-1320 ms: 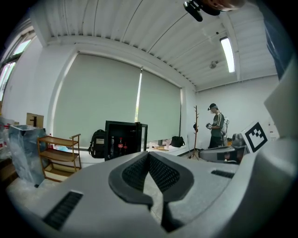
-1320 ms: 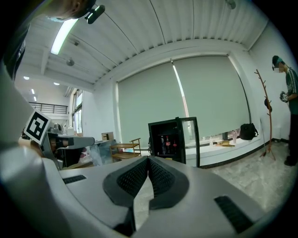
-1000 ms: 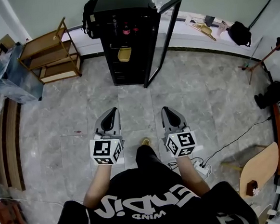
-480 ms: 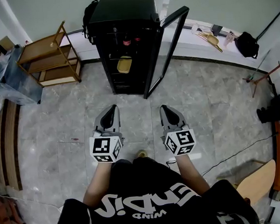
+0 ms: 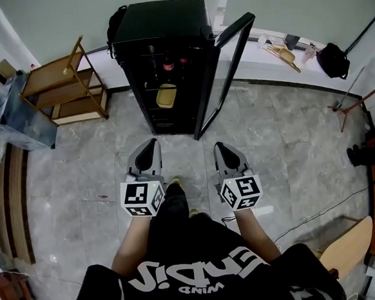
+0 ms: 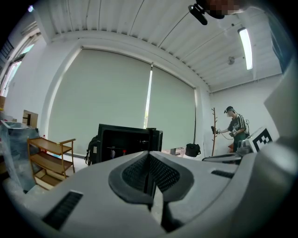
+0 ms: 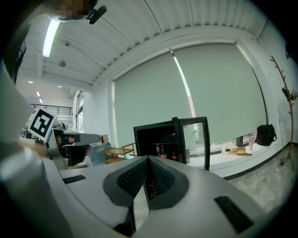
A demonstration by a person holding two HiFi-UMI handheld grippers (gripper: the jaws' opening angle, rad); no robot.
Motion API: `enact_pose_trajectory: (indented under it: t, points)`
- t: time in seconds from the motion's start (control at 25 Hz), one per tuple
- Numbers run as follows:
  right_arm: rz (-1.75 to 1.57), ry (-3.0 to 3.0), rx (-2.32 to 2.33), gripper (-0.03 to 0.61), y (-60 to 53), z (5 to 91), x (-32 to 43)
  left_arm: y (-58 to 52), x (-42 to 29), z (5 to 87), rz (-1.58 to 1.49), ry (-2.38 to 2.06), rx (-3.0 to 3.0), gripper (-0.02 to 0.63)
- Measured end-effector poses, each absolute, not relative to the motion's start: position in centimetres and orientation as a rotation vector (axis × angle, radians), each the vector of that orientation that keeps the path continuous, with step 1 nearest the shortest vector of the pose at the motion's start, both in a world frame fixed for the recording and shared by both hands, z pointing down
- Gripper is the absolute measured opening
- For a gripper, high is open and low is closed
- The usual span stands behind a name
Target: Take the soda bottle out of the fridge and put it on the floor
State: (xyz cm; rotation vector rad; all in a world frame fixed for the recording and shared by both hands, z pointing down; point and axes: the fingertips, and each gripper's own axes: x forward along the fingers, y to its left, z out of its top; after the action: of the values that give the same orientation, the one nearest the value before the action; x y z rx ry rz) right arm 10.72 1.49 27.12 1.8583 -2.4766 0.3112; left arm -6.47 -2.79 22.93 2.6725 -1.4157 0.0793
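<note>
A black fridge (image 5: 158, 25) stands at the far wall, its glass door (image 5: 223, 72) swung open to the right. On its upper shelf stand two dark soda bottles with red caps (image 5: 168, 67), and a yellow container (image 5: 165, 95) sits on a lower shelf. My left gripper (image 5: 151, 144) and right gripper (image 5: 217, 145) are held side by side over the grey tile floor, a step short of the fridge. Both point at it, shut and with nothing in them. The right gripper view shows the bottles (image 7: 162, 150) above the shut right gripper (image 7: 148, 169). The left gripper (image 6: 149, 160) is shut too, with the fridge (image 6: 128, 142) beyond it.
A wooden shelf rack (image 5: 65, 78) and a plastic-wrapped bundle (image 5: 16, 108) stand left of the fridge. A black backpack (image 5: 116, 29) leans by it. A cable (image 5: 308, 201) crosses the floor at right, near a wooden chair (image 5: 350, 246). Another person (image 6: 237, 128) stands far right.
The person has stepped toward the fridge, which now lies nearer and lower in the head view. Both grippers keep their pose and stay shut.
</note>
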Motion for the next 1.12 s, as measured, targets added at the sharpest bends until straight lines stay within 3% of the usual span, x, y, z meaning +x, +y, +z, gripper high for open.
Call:
enact_pose_trajectory:
  t: [0.68,1.12]
  points:
    - [0.361,-2.413,1.913,0.023,-15.6,29.2,10.4,-20.2,-5.1,26.3,0.106,-1.297,2.675,0.006]
    - [0.349,-2.441,1.868,0.023,-18.8,34.2,9.9,-24.2,-5.1,30.6,0.083,-1.318,2.657,0.008]
